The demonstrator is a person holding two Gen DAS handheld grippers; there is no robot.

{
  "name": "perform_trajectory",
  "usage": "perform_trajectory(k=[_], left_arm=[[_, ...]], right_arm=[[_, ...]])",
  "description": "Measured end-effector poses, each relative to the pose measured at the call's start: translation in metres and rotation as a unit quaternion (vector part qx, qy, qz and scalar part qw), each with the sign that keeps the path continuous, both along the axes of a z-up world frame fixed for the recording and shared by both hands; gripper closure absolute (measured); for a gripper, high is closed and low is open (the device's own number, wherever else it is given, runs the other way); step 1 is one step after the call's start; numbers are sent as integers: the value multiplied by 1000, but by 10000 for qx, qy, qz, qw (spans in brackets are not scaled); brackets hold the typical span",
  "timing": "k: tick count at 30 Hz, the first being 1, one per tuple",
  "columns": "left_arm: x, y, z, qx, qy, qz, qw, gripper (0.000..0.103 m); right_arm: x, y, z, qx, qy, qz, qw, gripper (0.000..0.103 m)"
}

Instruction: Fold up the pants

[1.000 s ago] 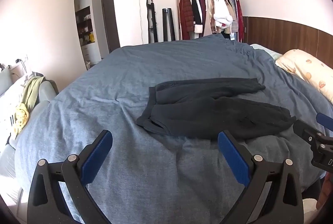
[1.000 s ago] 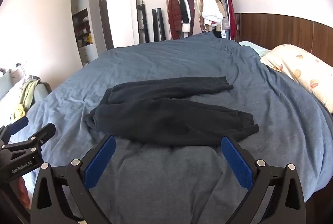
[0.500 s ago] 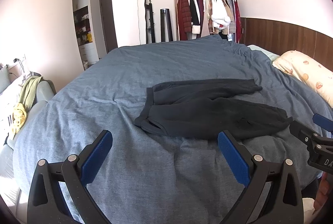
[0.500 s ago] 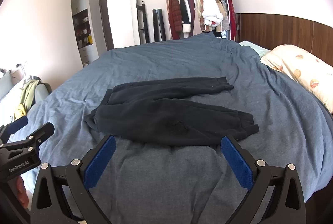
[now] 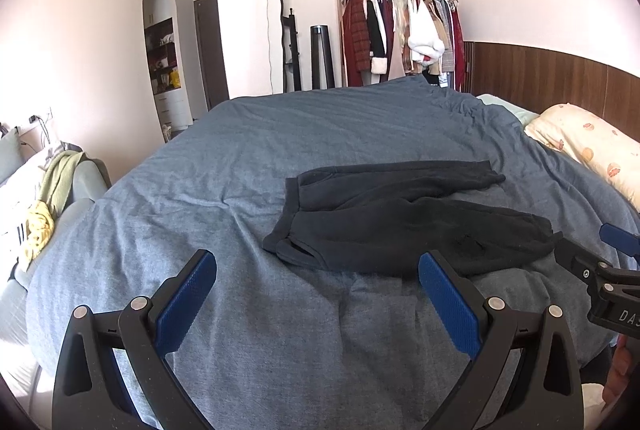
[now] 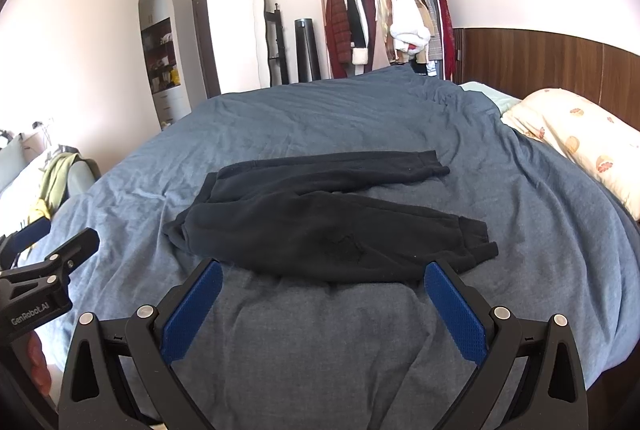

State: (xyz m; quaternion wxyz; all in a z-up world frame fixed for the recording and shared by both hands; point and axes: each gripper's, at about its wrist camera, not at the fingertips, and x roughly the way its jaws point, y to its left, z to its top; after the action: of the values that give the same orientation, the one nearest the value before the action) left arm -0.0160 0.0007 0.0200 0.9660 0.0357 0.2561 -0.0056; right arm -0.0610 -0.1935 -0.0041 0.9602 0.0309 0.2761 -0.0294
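Note:
Black pants (image 5: 400, 218) lie flat on the blue-grey bed cover (image 5: 240, 166), waistband to the left, two legs running right, the near leg partly over the far one. They also show in the right wrist view (image 6: 320, 218). My left gripper (image 5: 316, 294) is open and empty, hovering in front of the waistband end. My right gripper (image 6: 320, 298) is open and empty, in front of the near leg and its cuff (image 6: 476, 238). The right gripper's body shows at the right edge of the left wrist view (image 5: 600, 278).
A patterned pillow (image 6: 580, 146) lies at the right by the wooden headboard. A clothes rack (image 5: 396, 30) stands beyond the bed. A sofa with green and yellow cloths (image 5: 48, 198) is at the left. The left gripper's body shows in the right wrist view (image 6: 44, 286).
Both grippers have drawn back and risen slightly, so the pants sit a little farther off. The pants have not moved and the jaws stay open.

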Motion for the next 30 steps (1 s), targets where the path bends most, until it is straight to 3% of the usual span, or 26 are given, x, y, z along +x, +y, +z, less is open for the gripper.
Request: perform_trajectory(k=[30], left_arm=[[-1, 8, 3, 13, -135, 47, 9999, 0]], right_arm=[[0, 7, 6, -24, -8, 28, 10000, 0]])
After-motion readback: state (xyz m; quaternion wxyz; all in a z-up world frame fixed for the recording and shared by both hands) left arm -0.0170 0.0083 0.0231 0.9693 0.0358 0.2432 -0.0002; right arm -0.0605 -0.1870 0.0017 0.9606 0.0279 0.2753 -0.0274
